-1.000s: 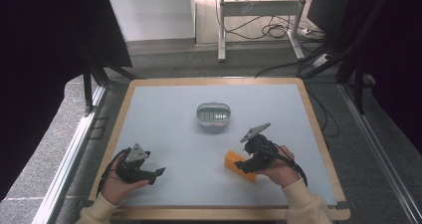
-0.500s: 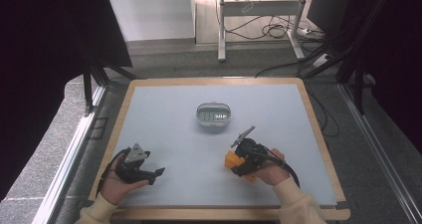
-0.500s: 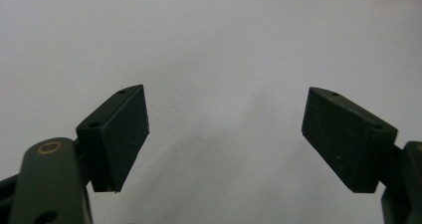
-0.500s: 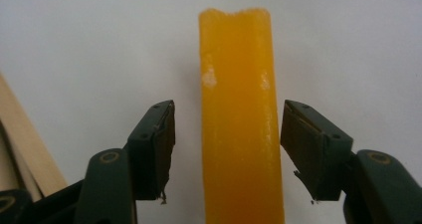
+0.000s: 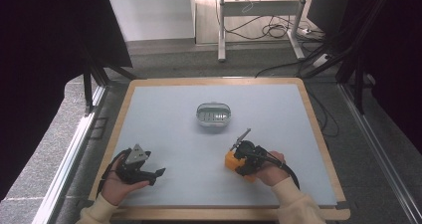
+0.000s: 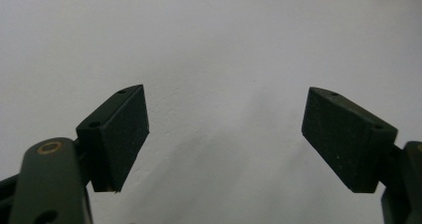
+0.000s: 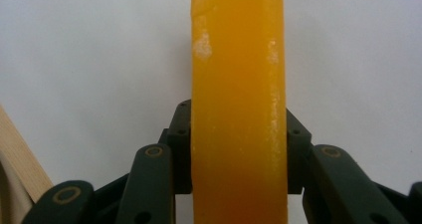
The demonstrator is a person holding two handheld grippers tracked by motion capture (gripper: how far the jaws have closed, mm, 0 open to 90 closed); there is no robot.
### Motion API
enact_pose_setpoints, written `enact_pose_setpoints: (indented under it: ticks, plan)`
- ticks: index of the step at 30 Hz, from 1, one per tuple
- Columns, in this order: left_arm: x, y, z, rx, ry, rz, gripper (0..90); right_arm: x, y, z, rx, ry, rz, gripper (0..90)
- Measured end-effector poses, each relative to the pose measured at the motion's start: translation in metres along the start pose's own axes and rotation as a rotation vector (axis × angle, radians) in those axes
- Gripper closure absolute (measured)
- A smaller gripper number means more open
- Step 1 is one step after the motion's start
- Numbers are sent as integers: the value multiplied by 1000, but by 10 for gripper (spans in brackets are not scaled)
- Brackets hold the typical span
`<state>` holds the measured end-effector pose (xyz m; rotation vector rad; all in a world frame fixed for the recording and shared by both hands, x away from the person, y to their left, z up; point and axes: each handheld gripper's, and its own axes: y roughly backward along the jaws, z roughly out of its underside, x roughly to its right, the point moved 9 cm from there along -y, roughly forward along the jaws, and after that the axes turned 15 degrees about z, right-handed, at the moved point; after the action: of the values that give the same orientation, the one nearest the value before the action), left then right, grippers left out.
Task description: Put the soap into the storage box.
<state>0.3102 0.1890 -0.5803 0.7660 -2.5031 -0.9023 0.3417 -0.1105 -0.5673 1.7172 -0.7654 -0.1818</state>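
An orange bar-shaped block stands between the jaws in the right gripper view, and both pads press on its sides. From above, my right gripper holds that orange block low over the grey mat at the front right. My left gripper rests at the front left with its jaws wide apart. The left gripper view shows its two black pads spread over bare mat, with nothing between them. A small oval metal tin sits at the mat's centre, well beyond both grippers.
The grey mat lies in a wooden frame. The frame's edge appears at the lower left of the right gripper view. Black frame posts and floor cables stand beyond the table.
My right gripper has turned and shifted left toward the front with the orange block in it. The left gripper has stayed put.
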Motion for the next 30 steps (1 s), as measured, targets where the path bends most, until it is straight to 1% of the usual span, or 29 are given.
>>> enact_pose_setpoints:
  ticks: [4, 5, 6, 8, 11, 13, 21, 24, 30]
  plan:
    - [0, 0, 1, -3, -1, 0, 188, -1, 1, -1, 5, 7, 10, 616]
    - [0, 0, 0, 5, 0, -2, 188, -1, 1, 0, 4, 13, 10, 616]
    - [0, 0, 0, 6, -3, -4, 188, -1, 2, 0, 7, 19, 5, 617]
    - [2, 0, -1, 8, -13, -1, 189, -2, 4, -1, 17, 16, -1, 617]
    - [3, 0, -2, 10, -18, 2, 189, 2, 10, -2, 43, 10, 7, 617]
    - [3, 0, -2, 10, -17, 1, 189, 3, 12, -2, 50, 10, 10, 617]
    - [2, -1, -1, 2, -21, 3, 189, 10, 26, -2, 101, 8, 7, 618]
    - [2, 0, -1, 3, -19, 3, 189, 12, 28, -3, 114, 11, 10, 618]
    - [1, -1, 0, -1, -22, 2, 189, 14, 30, -2, 119, 11, 11, 618]
